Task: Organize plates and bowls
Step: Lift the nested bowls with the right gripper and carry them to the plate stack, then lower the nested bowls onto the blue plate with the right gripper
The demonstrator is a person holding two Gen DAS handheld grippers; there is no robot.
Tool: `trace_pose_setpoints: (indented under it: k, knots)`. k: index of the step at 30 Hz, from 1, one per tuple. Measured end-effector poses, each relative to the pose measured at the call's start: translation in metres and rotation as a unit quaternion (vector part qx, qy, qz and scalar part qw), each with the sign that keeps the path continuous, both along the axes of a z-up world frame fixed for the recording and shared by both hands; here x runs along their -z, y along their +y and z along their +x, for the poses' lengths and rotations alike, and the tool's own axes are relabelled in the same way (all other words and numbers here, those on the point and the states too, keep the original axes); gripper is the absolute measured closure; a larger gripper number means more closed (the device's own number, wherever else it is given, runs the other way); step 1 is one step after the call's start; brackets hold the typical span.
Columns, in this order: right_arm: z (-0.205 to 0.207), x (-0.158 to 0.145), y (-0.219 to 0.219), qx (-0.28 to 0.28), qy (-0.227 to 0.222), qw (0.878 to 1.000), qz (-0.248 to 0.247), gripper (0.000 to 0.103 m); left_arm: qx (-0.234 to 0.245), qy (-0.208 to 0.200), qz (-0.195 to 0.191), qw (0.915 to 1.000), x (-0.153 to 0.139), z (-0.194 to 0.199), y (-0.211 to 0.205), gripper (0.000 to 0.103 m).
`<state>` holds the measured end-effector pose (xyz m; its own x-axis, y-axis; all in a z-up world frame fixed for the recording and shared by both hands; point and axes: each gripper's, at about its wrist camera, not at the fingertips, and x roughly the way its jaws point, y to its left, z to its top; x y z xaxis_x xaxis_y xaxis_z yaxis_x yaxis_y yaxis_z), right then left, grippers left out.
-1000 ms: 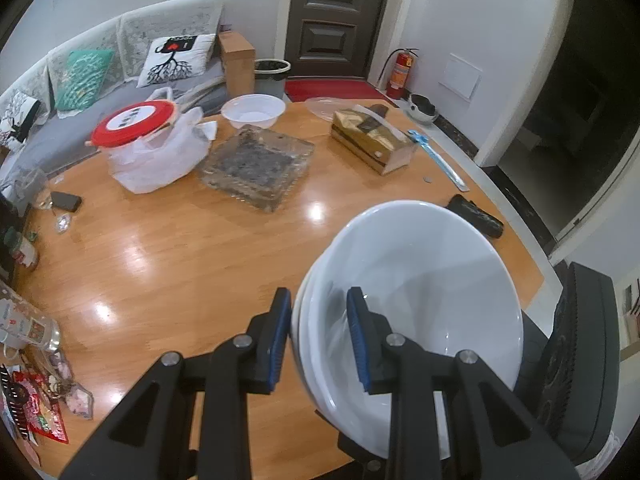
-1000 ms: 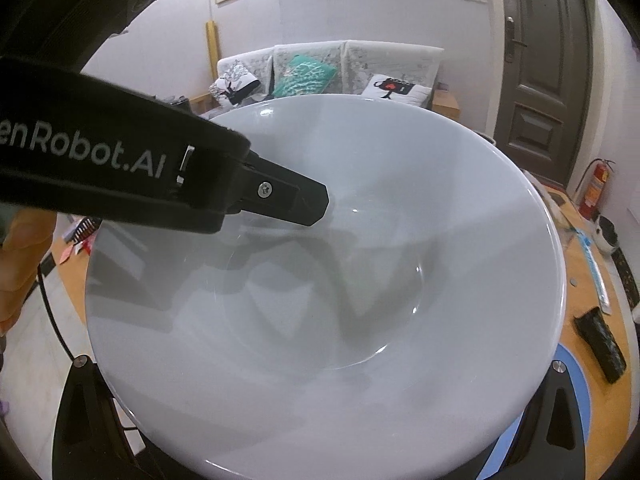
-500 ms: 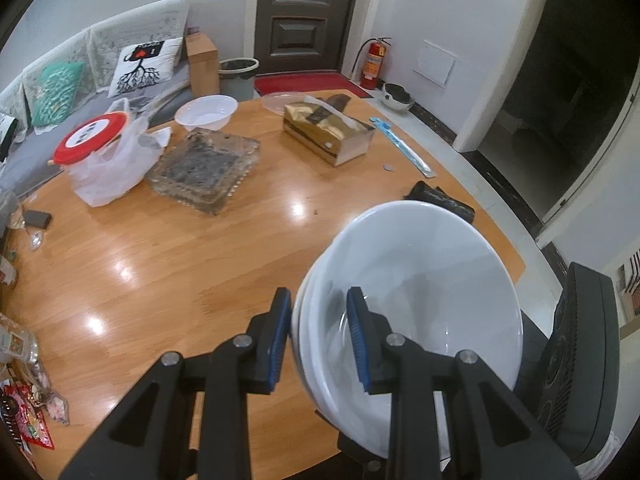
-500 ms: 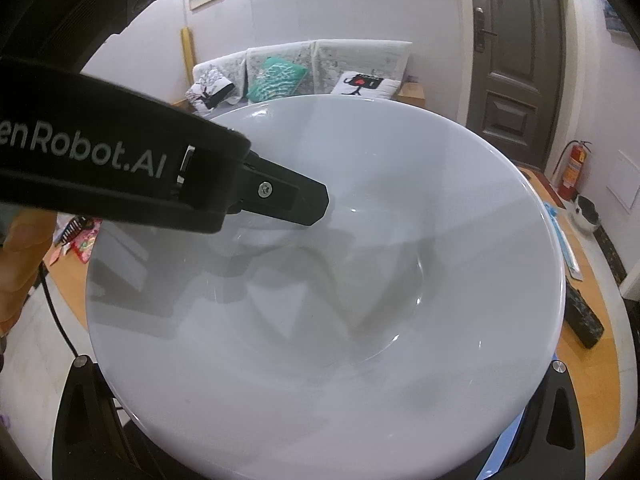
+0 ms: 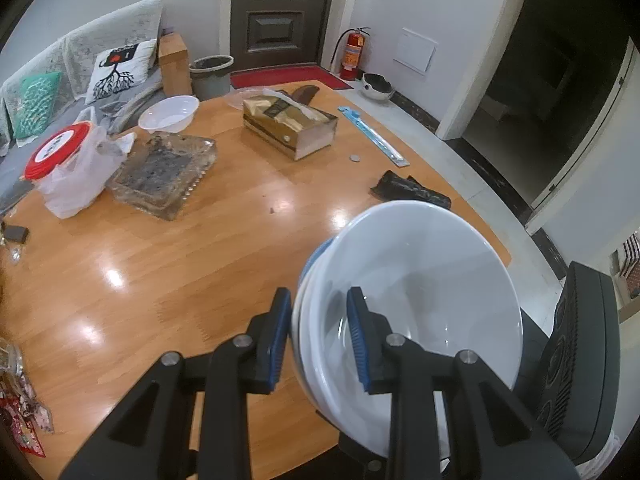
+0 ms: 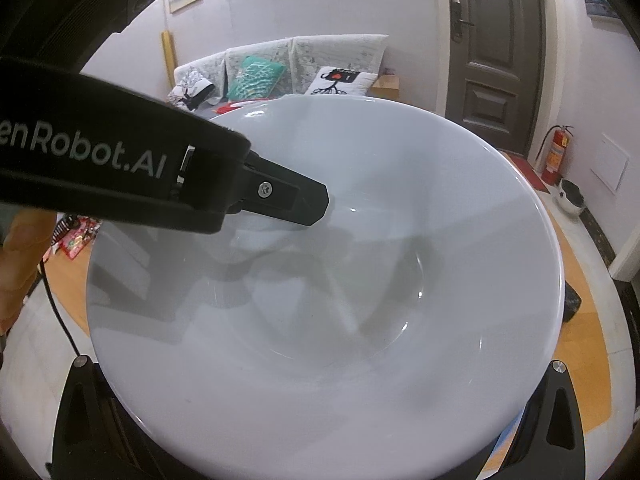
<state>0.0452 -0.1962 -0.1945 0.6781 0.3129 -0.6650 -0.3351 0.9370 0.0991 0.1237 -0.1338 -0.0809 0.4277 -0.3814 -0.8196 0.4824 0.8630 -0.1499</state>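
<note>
Your left gripper [image 5: 320, 332] is clamped on the rim of the stacked white bowls [image 5: 424, 288], one pad inside, one outside. The stack is tilted, held above the near edge of the wooden table [image 5: 168, 264]. Your right gripper's jaws are hidden behind the stack; their state cannot be told.

Wooden table [image 5: 168, 280] bears tissue box [image 5: 290, 126], glass tray [image 5: 164, 172].

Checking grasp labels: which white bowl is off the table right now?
The large white bowl stack, clamped at its rim by the left gripper. The small white bowl sits on the table's far edge.
</note>
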Motion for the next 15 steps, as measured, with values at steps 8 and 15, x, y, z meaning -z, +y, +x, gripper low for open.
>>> trace_pose_setpoints:
  k: [8, 15]
  knots:
    - [-0.01, 0.005, -0.018, 0.017, 0.006, 1.0, 0.001, 0.001, 0.016, 0.006, 0.002, 0.9999, 0.006, 0.002, -0.027, 0.078]
    - [-0.017, 0.011, -0.031, 0.028, 0.015, 0.999, 0.002, 0.001, 0.028, 0.015, 0.002, 0.9995, 0.015, 0.005, -0.049, 0.078]
